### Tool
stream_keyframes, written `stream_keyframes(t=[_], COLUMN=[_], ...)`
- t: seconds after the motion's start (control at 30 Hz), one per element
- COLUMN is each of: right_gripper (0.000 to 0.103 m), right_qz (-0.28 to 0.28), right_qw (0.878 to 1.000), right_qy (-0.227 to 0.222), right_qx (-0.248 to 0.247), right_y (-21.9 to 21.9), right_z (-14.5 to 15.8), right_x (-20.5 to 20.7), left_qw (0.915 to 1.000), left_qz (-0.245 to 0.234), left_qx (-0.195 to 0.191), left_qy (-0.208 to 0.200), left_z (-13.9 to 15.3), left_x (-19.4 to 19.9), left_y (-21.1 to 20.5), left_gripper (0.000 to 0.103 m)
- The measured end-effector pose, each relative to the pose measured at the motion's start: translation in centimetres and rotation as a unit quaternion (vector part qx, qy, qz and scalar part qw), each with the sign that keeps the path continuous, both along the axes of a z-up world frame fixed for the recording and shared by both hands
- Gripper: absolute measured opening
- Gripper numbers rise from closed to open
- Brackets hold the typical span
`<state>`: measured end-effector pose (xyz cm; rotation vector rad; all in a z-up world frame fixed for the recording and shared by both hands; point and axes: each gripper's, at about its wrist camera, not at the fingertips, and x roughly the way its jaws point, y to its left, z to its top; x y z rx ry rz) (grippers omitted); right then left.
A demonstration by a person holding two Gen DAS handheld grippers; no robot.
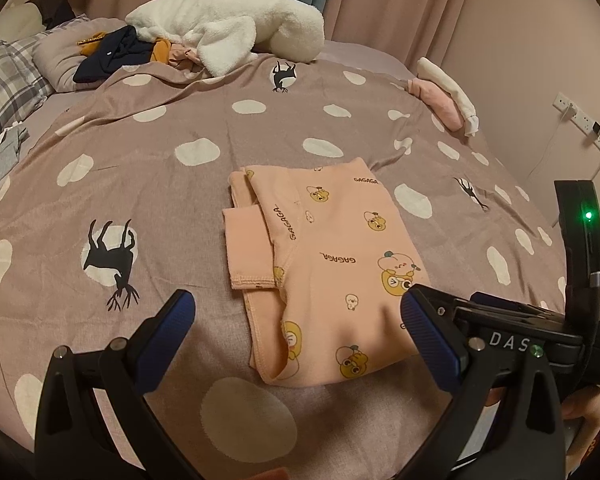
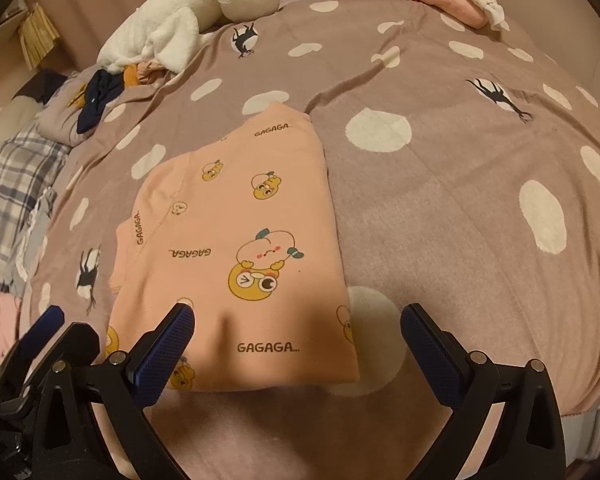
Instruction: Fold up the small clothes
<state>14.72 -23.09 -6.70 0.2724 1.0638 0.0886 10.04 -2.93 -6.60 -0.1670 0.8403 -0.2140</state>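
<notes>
Both black grippers with blue pads, left gripper [image 1: 298, 322] and right gripper [image 2: 298, 332], are held with jaws spread, empty, above the near edge of the folded peach cartoon-printed garment [image 2: 236, 236], which is laid flat on the mauve spotted bedcover [image 2: 460, 184].

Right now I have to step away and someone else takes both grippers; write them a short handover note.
Left gripper: open, empty, hovering over the near edge of the peach printed garment.
Right gripper: open, empty, over the same garment's near right corner.
The garment lies folded flat on the spotted bedspread.
A folded pink and white stack sits at the far right edge.
Left: a jumbled pile at the far left looks unfolded.
</notes>
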Motion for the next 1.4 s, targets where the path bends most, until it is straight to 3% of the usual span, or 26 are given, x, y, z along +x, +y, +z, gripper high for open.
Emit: stream_keyframes(t=[0.97, 1.2, 1.4], right_gripper=[0.102, 0.102, 0.102], right_qz=[-0.003, -0.006, -0.009], right_qw=[1.000, 1.000, 1.000], right_qy=[0.010, 0.009, 0.012], right_qx=[0.004, 0.009, 0.006], right_y=[-0.29, -0.43, -0.39], right_z=[-0.56, -0.58, -0.60], right_x=[0.41, 0.36, 0.35], left_qw=[1.0000, 0.9995, 0.9999], left_qz=[0.001, -0.007, 0.005], left_qx=[-0.002, -0.029, -0.006], left_qy=[0.006, 0.009, 0.006], left_z=[-0.48, -0.47, -0.48], left_x=[0.28, 0.32, 0.30], left_y=[0.15, 0.22, 0.05], left_gripper=[0.103, 0.103, 0.103])
